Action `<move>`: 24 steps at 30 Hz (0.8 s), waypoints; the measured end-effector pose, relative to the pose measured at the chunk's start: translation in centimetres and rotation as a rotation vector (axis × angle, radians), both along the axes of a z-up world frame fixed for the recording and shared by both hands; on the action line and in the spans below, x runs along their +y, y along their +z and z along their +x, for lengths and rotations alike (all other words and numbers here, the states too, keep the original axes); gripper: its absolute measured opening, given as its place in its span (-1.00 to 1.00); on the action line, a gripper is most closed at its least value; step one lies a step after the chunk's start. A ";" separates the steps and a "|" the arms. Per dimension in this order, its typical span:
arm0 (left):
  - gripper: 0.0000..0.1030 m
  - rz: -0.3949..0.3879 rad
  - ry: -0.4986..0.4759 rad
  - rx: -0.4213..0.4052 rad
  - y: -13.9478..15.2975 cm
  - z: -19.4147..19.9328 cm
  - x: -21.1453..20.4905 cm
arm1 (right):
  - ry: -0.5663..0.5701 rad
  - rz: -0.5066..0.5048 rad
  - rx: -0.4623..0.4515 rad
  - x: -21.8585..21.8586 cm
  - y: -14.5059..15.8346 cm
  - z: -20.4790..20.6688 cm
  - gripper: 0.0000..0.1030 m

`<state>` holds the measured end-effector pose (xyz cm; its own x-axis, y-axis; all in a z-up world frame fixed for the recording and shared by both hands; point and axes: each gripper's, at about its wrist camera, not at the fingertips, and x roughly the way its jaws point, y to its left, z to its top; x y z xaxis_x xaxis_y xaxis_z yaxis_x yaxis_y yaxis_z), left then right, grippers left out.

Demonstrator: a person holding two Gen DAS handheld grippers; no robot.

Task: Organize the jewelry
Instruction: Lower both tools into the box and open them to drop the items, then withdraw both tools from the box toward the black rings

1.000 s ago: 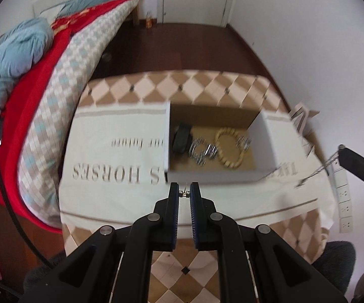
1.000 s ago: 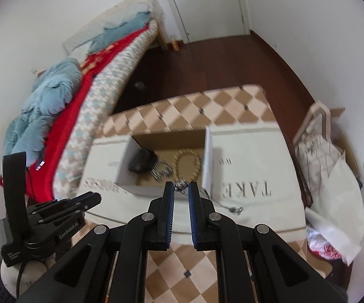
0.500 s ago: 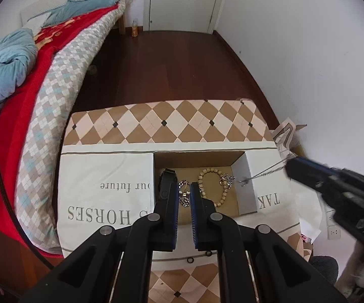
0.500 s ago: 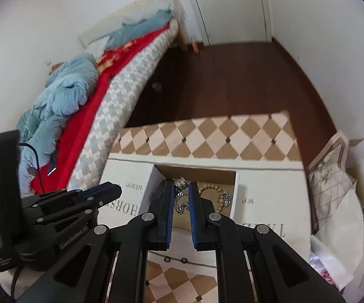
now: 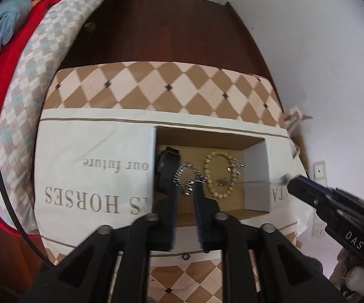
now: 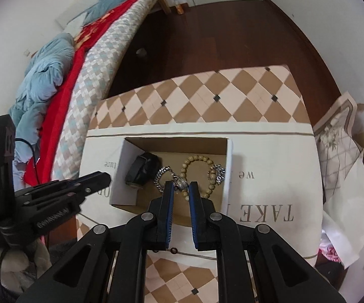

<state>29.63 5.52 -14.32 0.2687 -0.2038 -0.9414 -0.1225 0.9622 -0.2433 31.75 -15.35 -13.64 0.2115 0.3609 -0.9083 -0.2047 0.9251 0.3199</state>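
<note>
A watch [image 6: 142,170], bead bracelet [image 6: 194,174] and silver chain [image 6: 163,176] lie in the box [image 6: 228,166], above which the right claw [image 6: 181,185] pinches a necklace [image 5: 255,182] and the left claw [image 5: 185,194] hangs slightly spread, empty.

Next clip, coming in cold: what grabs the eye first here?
The open cardboard box at the centre, holding a black watch at its left, a silver chain bracelet in the middle and a wooden bead bracelet to the right. The right gripper pinches a thin silver chain that trails over the box's right wall. The red quilt lies on the bed at left.
</note>
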 end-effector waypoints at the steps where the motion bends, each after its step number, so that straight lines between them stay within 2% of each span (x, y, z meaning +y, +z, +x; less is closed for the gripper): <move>1: 0.19 0.013 0.007 0.003 0.1 0.1 0.2 | -0.007 -0.004 0.004 -0.1 -0.1 0.0 -0.53; 2: 0.45 0.029 0.018 -0.003 0.3 0.1 0.5 | -0.018 -0.018 0.003 -0.3 -0.2 0.0 -0.25; 3: 0.60 0.035 0.028 -0.024 0.6 0.0 0.9 | -0.019 -0.023 0.003 -0.4 -0.2 0.0 -0.12; 5: 0.60 0.079 0.049 -0.044 1.3 -0.4 1.5 | -0.024 -0.042 -0.004 -0.7 -0.1 -0.3 0.15; 6: 0.67 0.097 0.055 -0.044 1.3 -0.4 1.8 | -0.026 -0.057 -0.008 -0.7 -0.1 -0.4 0.23; 7: 0.84 0.121 0.065 -0.047 1.4 -0.5 2.1 | -0.027 -0.074 -0.012 -0.8 -0.1 -0.6 0.40; 8: 0.90 0.155 0.078 -0.055 1.5 -0.8 2.3 | -0.032 -0.109 -0.026 -0.8 -0.1 -0.8 0.60; 11: 0.94 0.253 0.096 -0.072 1.6 -1.5 2.5 | -0.035 -0.227 -0.063 -0.4 -0.2 -1.5 0.99; 15: 0.95 0.369 0.094 -0.111 1.7 -2.7 2.0 | -0.048 -0.323 -0.089 0.0 -0.6 -2.5 1.00; 20: 0.96 0.400 0.090 -0.162 2.6 -4.5 1.2 | -0.071 -0.318 -0.113 0.1 -0.4 -3.8 1.00; 24: 0.96 0.379 0.090 -0.212 4.0 -6.1 1.0 | -0.075 -0.309 -0.147 0.5 0.6 -5.4 1.00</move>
<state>23.49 6.51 -10.32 0.4645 0.1781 -0.8675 -0.1950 0.9761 0.0960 26.39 -14.89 -13.01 0.3633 0.0520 -0.9302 -0.1555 0.9878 -0.0055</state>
